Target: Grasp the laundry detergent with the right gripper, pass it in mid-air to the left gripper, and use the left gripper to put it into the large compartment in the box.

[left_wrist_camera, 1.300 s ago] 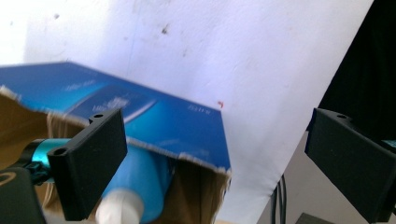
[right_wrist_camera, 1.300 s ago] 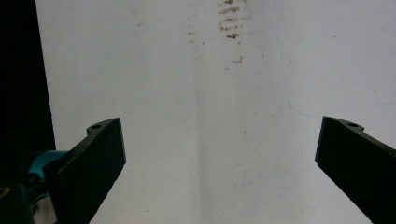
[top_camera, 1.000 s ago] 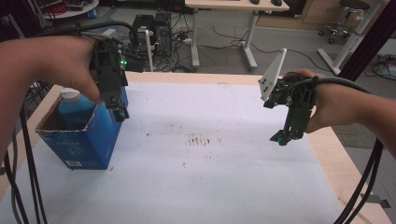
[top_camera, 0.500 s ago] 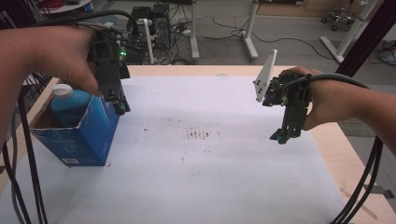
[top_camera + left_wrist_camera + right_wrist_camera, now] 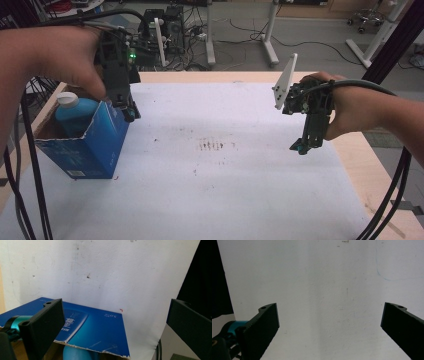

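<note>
White paper (image 5: 225,190) covers most of the wooden table (image 5: 360,165), stained near the middle with small reddish-brown marks (image 5: 215,145); behind it the floor carries cables and desk legs. On the paper's left side stands a blue cardboard box (image 5: 87,147), its top open and one flap raised, with a teal bottle (image 5: 75,112) with a white cap upright inside it. That open top probably explains the left gripper (image 5: 131,114), which hangs just above the box's near corner with its jaws wide apart and gripping nothing, seemingly placed to reach the flap or the bottle. In the left gripper view the box (image 5: 95,327) lies between and below the jaws, and a line of small white print on its blue face is too blurred to read. Well apart, over the paper's right edge, the right gripper (image 5: 300,146) points down, jaws spread wide and empty, apparently waiting.
</note>
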Demonstrator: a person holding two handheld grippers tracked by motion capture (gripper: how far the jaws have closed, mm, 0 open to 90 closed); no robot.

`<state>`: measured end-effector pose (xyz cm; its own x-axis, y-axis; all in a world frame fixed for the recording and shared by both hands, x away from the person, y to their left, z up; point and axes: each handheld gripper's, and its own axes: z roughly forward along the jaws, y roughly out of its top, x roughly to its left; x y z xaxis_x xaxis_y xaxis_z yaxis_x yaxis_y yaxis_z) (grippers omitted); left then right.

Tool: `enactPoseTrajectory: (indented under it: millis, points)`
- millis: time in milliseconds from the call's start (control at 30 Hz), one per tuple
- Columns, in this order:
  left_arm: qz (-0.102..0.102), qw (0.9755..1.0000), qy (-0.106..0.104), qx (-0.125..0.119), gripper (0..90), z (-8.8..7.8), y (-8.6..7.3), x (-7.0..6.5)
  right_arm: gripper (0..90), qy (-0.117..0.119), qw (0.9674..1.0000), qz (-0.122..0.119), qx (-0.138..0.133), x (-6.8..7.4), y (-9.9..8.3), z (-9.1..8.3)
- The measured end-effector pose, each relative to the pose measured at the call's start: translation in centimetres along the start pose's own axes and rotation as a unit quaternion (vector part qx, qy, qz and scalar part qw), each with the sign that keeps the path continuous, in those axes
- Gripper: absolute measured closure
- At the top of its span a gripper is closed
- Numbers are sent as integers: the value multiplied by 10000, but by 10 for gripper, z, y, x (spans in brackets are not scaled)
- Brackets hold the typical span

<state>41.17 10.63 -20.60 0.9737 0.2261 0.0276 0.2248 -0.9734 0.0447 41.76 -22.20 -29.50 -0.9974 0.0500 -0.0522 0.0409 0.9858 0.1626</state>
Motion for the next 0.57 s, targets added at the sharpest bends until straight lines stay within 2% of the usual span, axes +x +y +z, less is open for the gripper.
enactPoseTrajectory:
  millis: [567]
  points:
    - [-9, 10000, 53, -1, 16, -4, 0, -4, 10, -42, 10000, 32, 8, 2, 2, -1]
